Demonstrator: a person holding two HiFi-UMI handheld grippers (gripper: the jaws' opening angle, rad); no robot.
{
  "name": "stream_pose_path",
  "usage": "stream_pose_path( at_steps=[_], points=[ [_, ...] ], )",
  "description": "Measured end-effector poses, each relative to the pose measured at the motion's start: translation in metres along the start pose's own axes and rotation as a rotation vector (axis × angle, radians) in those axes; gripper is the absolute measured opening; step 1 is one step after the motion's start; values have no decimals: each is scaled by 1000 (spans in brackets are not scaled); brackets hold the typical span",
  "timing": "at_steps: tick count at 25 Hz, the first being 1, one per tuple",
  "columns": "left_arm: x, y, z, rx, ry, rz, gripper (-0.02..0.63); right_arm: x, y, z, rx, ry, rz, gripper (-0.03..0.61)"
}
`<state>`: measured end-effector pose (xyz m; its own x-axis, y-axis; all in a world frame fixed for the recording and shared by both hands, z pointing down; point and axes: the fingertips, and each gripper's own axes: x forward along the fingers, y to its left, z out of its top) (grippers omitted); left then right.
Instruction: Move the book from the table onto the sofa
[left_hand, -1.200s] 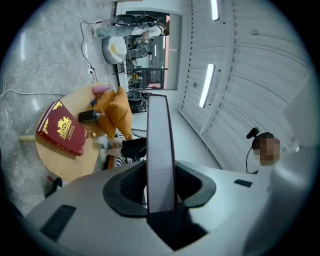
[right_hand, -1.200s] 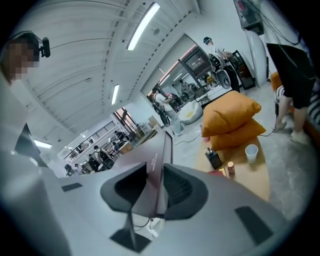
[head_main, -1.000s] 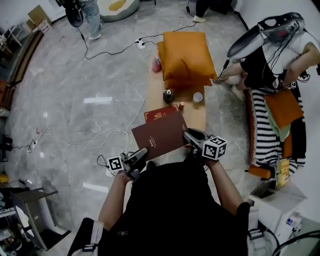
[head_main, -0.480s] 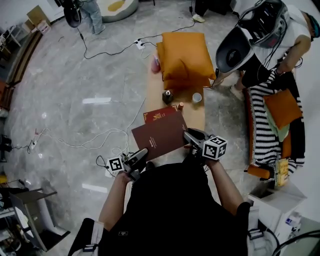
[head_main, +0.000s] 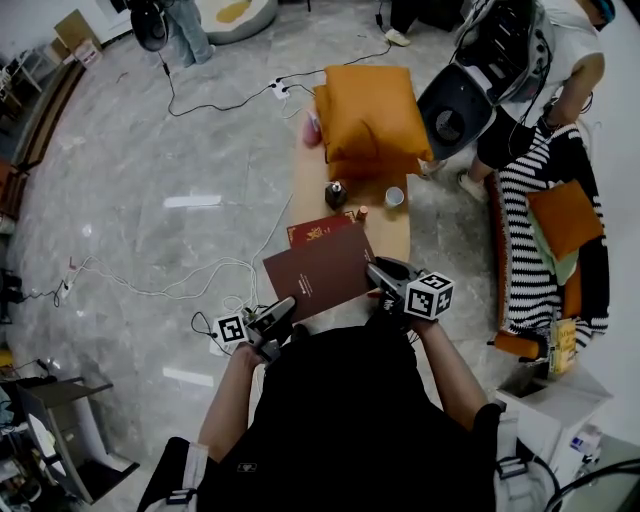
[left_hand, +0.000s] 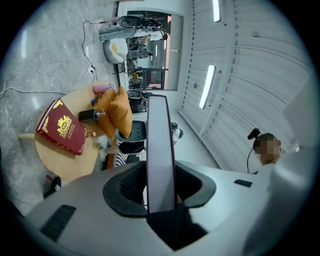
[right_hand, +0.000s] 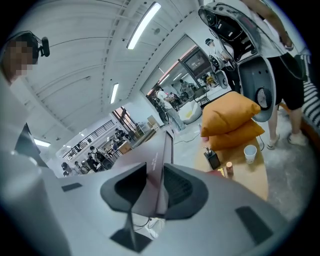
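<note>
**Book lifted, two-sided grip**

Brown book (head_main: 320, 270) is held mid-frame above the table (head_main: 395, 235). Left gripper (head_main: 285, 310) and right gripper (head_main: 378, 272) each pinch an opposite edge, probably to keep it level. Sofa (head_main: 545, 270) at right. Red book (head_main: 318, 230) lies on the table.

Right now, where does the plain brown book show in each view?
Head view: brown book at centre, gripped by left tongs and right tongs.
Left gripper view: brown book at centre, edge-on, upright.
Right gripper view: brown book lower centre, cover slanting away.
Shared landmark: orange cushions beyond it.
</note>
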<state>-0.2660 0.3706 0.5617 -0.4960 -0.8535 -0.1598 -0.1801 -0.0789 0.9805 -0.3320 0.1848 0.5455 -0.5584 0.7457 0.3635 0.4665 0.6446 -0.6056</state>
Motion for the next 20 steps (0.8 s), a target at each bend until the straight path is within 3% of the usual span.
stream_pose_path(
  at_steps=[6, 11, 20],
  points=[
    [-3, 5, 0, -10, 5, -13, 150, 4, -1, -4, -11, -3, -1, 115],
    [-43, 3, 13, -4, 27, -21, 150, 25, 30, -19, -6, -40, -17, 115],
    [-142, -9, 12, -59, 76, 35, 150, 53, 105, -94, 79, -1, -50, 115]
  ],
)
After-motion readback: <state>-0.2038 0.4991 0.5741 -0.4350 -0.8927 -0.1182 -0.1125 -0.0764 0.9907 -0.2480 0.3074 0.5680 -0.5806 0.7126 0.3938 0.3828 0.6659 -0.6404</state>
